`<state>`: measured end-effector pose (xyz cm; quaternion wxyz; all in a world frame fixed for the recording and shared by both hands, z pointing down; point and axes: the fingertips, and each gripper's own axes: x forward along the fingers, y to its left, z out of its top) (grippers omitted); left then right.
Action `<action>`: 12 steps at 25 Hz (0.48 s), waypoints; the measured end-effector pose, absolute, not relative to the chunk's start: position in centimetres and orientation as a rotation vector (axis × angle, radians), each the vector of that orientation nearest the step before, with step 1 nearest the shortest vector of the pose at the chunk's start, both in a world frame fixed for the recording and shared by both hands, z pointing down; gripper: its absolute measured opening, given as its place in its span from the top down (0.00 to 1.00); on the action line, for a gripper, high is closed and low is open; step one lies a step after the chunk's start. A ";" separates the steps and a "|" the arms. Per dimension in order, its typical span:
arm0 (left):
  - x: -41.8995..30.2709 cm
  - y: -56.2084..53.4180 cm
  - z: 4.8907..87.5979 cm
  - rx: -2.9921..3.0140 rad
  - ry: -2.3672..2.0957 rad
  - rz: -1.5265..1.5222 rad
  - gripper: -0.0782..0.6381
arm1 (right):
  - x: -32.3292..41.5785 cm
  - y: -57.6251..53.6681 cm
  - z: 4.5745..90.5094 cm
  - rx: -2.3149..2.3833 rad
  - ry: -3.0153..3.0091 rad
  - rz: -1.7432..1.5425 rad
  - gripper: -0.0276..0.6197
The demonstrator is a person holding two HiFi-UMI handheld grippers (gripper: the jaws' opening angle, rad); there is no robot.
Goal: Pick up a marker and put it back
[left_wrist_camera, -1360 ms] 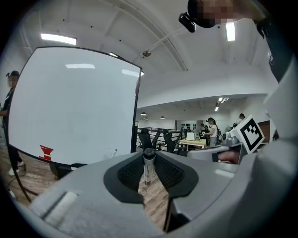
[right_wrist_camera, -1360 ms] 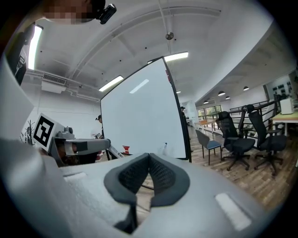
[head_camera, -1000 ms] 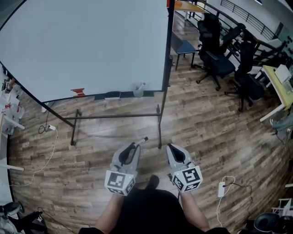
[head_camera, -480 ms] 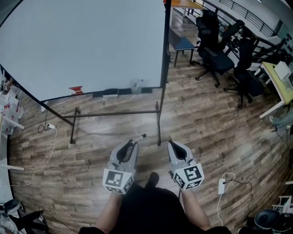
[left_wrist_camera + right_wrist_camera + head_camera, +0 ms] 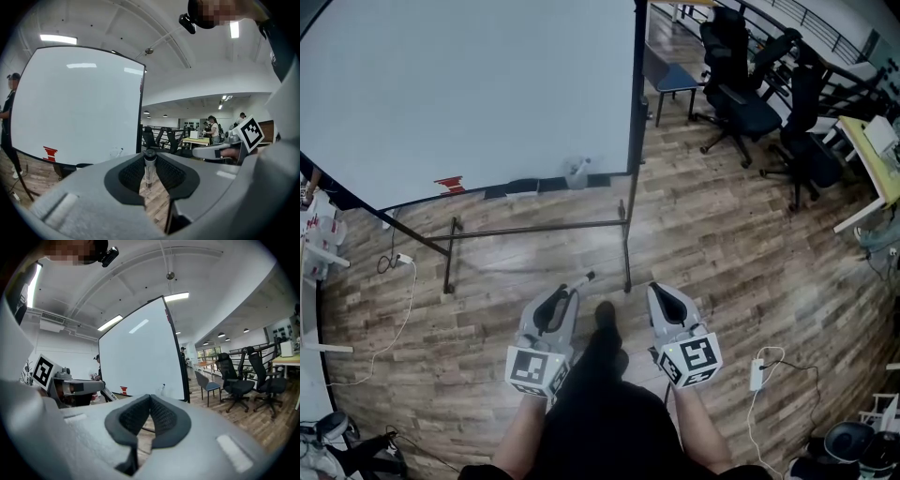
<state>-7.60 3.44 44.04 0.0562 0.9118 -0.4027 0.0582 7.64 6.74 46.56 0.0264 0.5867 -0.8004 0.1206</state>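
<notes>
My left gripper (image 5: pixel 566 298) is shut on a white marker (image 5: pixel 580 281) with a dark cap; the marker pokes forward and to the right past the fingertips. In the left gripper view the marker (image 5: pixel 149 167) stands upright between the dark ribbed pads (image 5: pixel 133 174) of the left gripper (image 5: pixel 149 160). My right gripper (image 5: pixel 660 293) hangs beside it, its pads (image 5: pixel 163 416) meeting at the tips with nothing between them. Ahead stands the whiteboard (image 5: pixel 478 94), with a tray (image 5: pixel 525 186) along its lower edge and a clear cup (image 5: pixel 577 174) on that tray. Both grippers are well short of the board.
The whiteboard's metal stand (image 5: pixel 534 234) crosses the wooden floor in front of me. A red mark (image 5: pixel 448 184) sits low on the board. Office chairs (image 5: pixel 750 103) and desks stand at the right. Cables and a power strip (image 5: pixel 757 375) lie on the floor.
The view has shifted a little toward the whiteboard, and a dark shoe has come forward between the two grippers. The left gripper still holds the marker; the right stays shut.
</notes>
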 end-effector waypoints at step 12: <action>-2.9 -7.4 44.5 2.743 -1.202 0.131 0.78 | 11.7 -3.4 45.5 1.801 -2.464 0.350 0.95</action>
